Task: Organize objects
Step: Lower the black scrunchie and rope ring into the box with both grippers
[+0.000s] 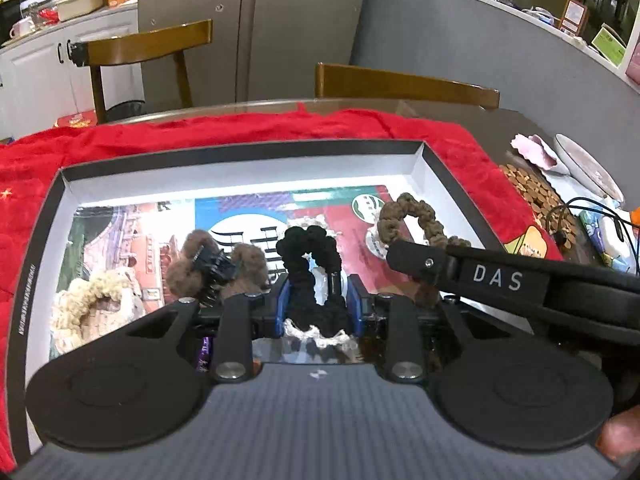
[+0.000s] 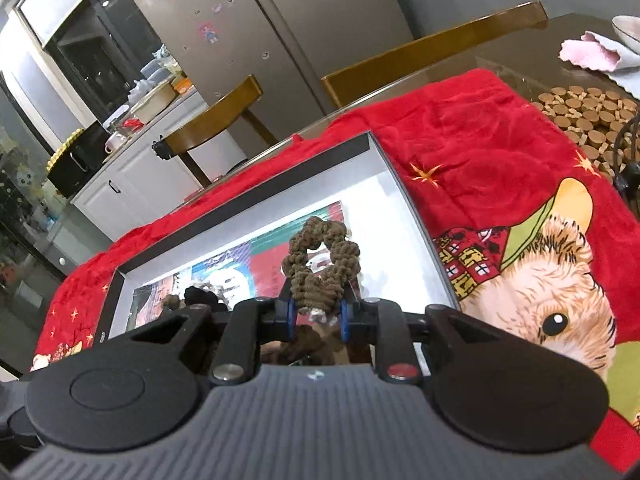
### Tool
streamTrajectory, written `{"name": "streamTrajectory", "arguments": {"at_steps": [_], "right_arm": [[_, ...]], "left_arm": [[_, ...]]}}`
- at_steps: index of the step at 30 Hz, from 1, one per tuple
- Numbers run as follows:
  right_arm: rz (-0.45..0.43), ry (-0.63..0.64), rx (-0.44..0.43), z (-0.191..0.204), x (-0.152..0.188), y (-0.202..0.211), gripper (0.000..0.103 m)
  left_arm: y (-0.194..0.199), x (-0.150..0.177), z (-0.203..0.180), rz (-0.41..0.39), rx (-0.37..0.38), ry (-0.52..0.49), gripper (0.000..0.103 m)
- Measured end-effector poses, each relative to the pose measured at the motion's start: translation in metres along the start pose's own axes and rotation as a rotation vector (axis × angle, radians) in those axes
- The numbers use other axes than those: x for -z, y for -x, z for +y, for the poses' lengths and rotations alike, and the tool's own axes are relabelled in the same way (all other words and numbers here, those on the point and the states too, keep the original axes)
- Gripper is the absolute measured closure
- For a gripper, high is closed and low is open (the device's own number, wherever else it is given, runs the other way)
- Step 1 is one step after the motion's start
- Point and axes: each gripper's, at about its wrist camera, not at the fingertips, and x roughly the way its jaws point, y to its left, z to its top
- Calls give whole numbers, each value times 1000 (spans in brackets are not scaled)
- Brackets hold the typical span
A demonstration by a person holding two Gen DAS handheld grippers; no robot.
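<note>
A shallow box [image 1: 248, 151] with a black rim lies on a red cloth [image 1: 200, 128]. My left gripper [image 1: 318, 300] is shut on a black scrunchie [image 1: 310, 252] and holds it over the box. My right gripper [image 2: 318, 312] is shut on an olive-brown scrunchie [image 2: 320, 264], which also shows in the left wrist view [image 1: 408, 216] above the box's right side. In the box lie a cream scrunchie [image 1: 96, 292] and a brown fluffy hair claw [image 1: 212, 264]. The right gripper's body crosses the left wrist view at the right.
The box floor carries printed cards [image 1: 240, 216]. To the right of the cloth are a wooden-disc trivet [image 2: 588, 116], a pink cloth [image 2: 592, 54], a plate [image 1: 588, 168] and cables [image 1: 580, 216]. Two wooden chairs [image 1: 404, 84] stand behind the table.
</note>
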Motion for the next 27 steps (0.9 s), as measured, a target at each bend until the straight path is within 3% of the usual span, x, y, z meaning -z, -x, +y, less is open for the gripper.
{"name": "streamTrajectory", "arguments": {"at_steps": [27], "right_arm": [[9, -6, -22, 0, 1, 0, 77]], "left_arm": [[-6, 0, 1, 4, -11, -8, 69]]}}
